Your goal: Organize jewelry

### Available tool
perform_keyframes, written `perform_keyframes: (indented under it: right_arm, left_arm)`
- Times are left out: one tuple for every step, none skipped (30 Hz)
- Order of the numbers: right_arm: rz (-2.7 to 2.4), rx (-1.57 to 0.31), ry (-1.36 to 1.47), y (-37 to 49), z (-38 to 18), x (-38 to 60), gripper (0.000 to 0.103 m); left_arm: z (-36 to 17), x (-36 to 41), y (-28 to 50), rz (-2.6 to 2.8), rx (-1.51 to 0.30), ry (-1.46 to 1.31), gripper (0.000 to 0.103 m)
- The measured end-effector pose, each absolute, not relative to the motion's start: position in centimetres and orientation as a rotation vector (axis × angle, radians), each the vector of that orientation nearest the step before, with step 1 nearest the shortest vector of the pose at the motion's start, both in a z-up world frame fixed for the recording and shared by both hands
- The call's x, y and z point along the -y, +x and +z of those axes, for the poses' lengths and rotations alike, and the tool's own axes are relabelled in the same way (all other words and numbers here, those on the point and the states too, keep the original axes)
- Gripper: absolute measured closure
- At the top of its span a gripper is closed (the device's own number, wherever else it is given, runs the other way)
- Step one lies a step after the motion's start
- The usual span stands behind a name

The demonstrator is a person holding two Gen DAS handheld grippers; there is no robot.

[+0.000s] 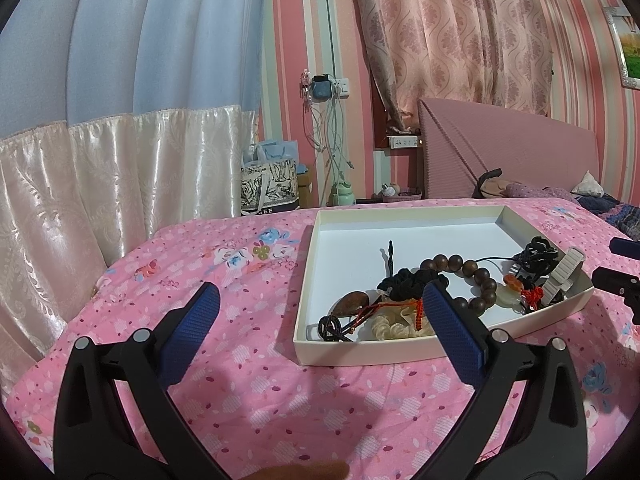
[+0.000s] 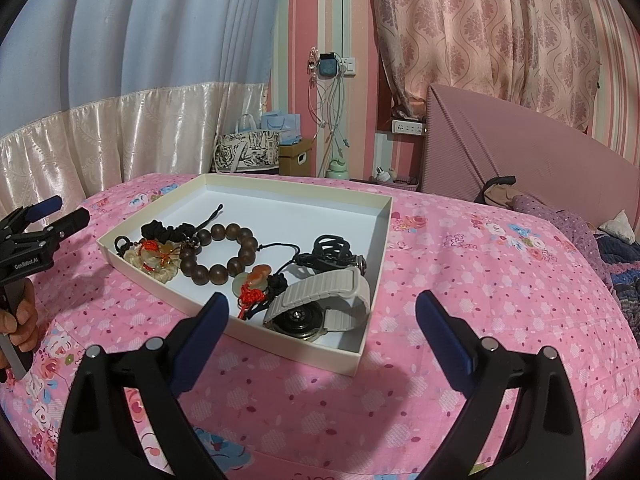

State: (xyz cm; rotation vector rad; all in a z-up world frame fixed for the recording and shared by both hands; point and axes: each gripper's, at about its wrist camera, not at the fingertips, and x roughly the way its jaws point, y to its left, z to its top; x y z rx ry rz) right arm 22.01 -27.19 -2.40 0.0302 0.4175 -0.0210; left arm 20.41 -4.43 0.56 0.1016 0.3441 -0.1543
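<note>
Both tongs stand wide apart and hold nothing: the left gripper [image 1: 320, 322] hovers low over the pink bedspread [image 1: 248, 396] with its right pad overlapping the near corner of the white box [image 1: 360, 350] ahead of it, and the right gripper [image 2: 322, 326] hangs the same way, its left pad at the box's near rim. Just beyond the left tongs lie a black scrunchie [image 1: 412, 282], a cream scrunchie [image 1: 390, 326] and a dark oval pendant [image 1: 352, 304]; further on sits the brown bead bracelet [image 1: 470, 280]. Straight ahead of the right tongs lie the watch with its pale band [image 2: 320, 300] and a jade charm on a red knot [image 2: 248, 282]. All the jewelry sits inside the box, heaped and tangled along its near side. That fits either pieces gathered in or pieces waiting to be sorted out, so I judge no particular move settled; any pick would need care with the crossed cords.
</note>
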Motion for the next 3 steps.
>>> perform_keyframes:
  right_arm:
    - [-0.021,-0.417,0.03,22.02,-2.39,27.17,0.009]
    - [-0.021,-0.418,0.03,22.03,-2.39,27.16,0.009]
    - [-0.021,-0.418,0.03,21.99,-2.39,27.18,0.009]
  left_arm:
    - [0.55,4.44,20.35,-0.154,-0.343,0.101,0.003]
    - [0.53,4.46,20.34,-0.155,-0.342,0.101,0.003]
    - [0.49,4.49,20.35,-0.154,-0.344,0.102,0.003]
